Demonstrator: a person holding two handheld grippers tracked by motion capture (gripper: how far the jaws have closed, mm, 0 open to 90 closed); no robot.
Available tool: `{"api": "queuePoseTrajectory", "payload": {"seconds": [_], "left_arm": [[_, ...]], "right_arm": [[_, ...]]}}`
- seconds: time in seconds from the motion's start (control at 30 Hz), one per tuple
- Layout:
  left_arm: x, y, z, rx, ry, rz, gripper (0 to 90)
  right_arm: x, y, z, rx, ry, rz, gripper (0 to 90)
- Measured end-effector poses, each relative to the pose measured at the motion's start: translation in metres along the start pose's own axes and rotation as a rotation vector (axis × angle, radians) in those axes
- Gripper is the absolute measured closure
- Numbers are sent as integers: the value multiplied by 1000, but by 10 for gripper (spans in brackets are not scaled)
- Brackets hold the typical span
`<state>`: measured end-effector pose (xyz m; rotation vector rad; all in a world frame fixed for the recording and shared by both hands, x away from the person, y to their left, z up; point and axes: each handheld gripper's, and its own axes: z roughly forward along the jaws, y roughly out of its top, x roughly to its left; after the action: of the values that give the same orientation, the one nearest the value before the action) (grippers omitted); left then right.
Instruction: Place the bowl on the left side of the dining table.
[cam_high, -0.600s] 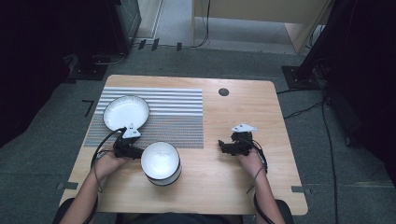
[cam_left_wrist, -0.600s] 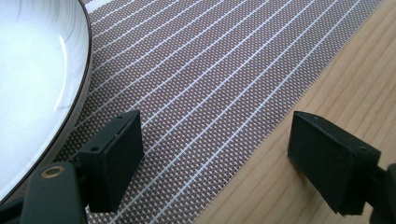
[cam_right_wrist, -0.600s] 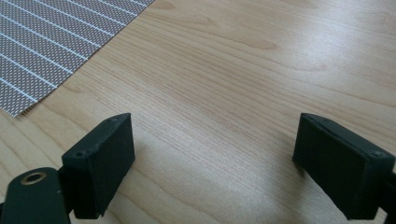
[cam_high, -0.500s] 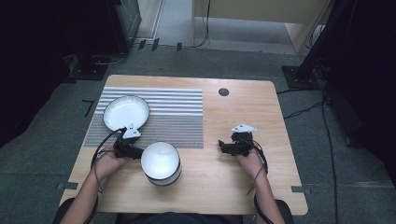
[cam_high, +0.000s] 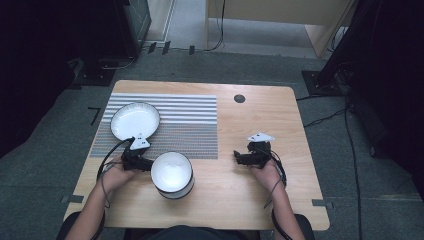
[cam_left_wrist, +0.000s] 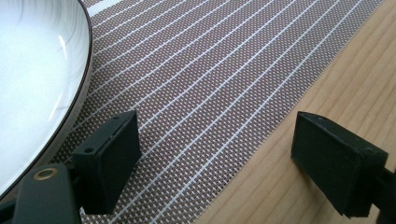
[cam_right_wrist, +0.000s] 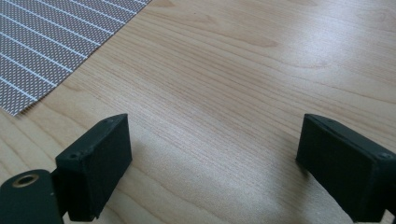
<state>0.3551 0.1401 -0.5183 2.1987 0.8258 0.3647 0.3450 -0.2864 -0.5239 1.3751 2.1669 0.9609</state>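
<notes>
A white plate (cam_high: 135, 120) with a thin dark rim lies on the left part of a striped placemat (cam_high: 185, 125). A white bowl (cam_high: 172, 172) with a dark outer wall stands on the wood just below the mat's near edge. My left gripper (cam_high: 144, 162) rests right beside the bowl's left side. In the left gripper view the left gripper (cam_left_wrist: 217, 154) is open over the mat's edge, with nothing between its jaws and the plate (cam_left_wrist: 32, 79) at its left. My right gripper (cam_high: 241, 157) rests on bare wood. Up close the right gripper (cam_right_wrist: 210, 154) is open and holds nothing.
The wooden table (cam_high: 260, 120) has a round cable hole (cam_high: 239, 98) at the back. Bare wood (cam_right_wrist: 243, 70) lies ahead of the right gripper, with the mat's corner (cam_right_wrist: 42, 51) at the upper left. Dark stands and cables sit on the floor around the table.
</notes>
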Motion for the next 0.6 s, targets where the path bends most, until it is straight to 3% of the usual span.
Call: {"api": "queuePoseTrajectory", "payload": {"seconds": [0.6], "left_arm": [[-1,2,3,4,15,-13,130]], "right_arm": [[1,0,1,7,13,-14,49]]}}
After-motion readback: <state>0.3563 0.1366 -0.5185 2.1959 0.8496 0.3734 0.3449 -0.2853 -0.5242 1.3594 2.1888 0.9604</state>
